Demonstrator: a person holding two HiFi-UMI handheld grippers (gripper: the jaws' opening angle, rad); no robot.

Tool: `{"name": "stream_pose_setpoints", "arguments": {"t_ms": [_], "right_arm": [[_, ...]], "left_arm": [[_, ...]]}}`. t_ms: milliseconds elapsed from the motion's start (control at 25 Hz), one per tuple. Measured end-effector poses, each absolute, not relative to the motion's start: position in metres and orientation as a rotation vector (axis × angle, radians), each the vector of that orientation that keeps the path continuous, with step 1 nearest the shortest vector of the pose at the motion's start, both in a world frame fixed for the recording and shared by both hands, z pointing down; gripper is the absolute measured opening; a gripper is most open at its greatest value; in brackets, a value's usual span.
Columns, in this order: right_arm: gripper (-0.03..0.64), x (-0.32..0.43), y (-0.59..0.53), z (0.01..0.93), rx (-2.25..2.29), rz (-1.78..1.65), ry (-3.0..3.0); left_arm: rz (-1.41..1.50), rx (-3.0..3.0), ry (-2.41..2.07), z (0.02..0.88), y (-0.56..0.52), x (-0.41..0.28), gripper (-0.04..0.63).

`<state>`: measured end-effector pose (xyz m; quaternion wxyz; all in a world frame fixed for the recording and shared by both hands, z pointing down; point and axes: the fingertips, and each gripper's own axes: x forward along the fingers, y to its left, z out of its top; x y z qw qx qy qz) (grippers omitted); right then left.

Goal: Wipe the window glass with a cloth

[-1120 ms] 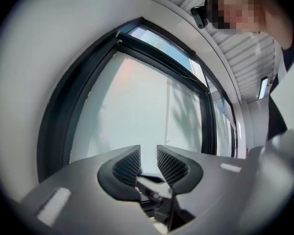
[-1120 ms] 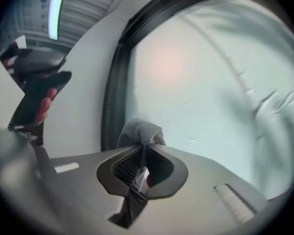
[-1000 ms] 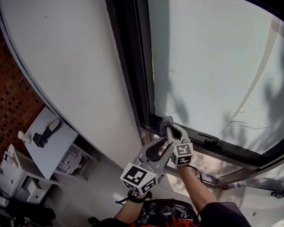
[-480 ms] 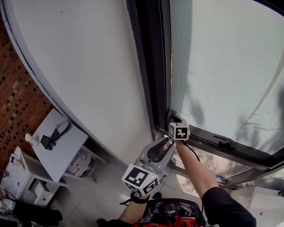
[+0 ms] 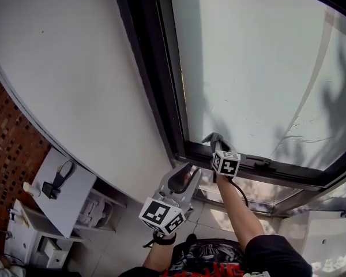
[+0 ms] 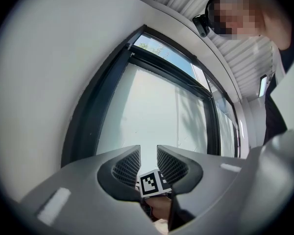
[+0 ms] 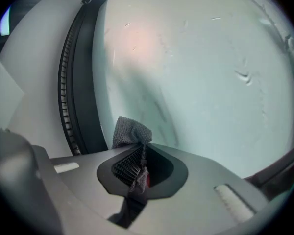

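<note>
Right gripper (image 7: 139, 151) fingers pinched cloth (image 7: 130, 130) beside frame (image 7: 83, 106) corner; open glass (image 7: 196, 72) above-right. Left gripper (image 6: 148, 156) fingers narrow, empty.

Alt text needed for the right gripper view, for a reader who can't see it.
The right gripper is shut on a grey cloth, and a tuft of the cloth sticks up in front of pale window glass. A dark window frame runs up the left side, with a white wall beyond it.

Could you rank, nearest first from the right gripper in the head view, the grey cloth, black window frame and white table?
1. Grey cloth: pinched in the right gripper jaws.
2. Black window frame: right beside it, at the corner.
3. White table: lower left.
</note>
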<state>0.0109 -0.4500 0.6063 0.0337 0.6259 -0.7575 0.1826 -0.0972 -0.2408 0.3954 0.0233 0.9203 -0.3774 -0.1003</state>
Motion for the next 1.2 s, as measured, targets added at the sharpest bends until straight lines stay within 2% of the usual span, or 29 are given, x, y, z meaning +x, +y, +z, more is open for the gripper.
{"name": "stream_pose_setpoints", "arguments": {"t_ms": [520,920,1200], "right_arm": [[0.017,0.19,-0.375,0.579,2.198,0.52,-2.107],[0.017,0.31,-0.327,0.607,2.321,0.566,-1.963],[0.017,0.384,-0.294,0.624,2.386,0.585,-1.886]], "left_arm": [[-0.232,2.963,-0.794,0.401,-0.222,0.022,0.084],[-0.231,2.982,-0.578,0.403,-0.194,0.096,0.003],[-0.182,2.952,-0.579,0.418,-0.186,0.139,0.002]]}}
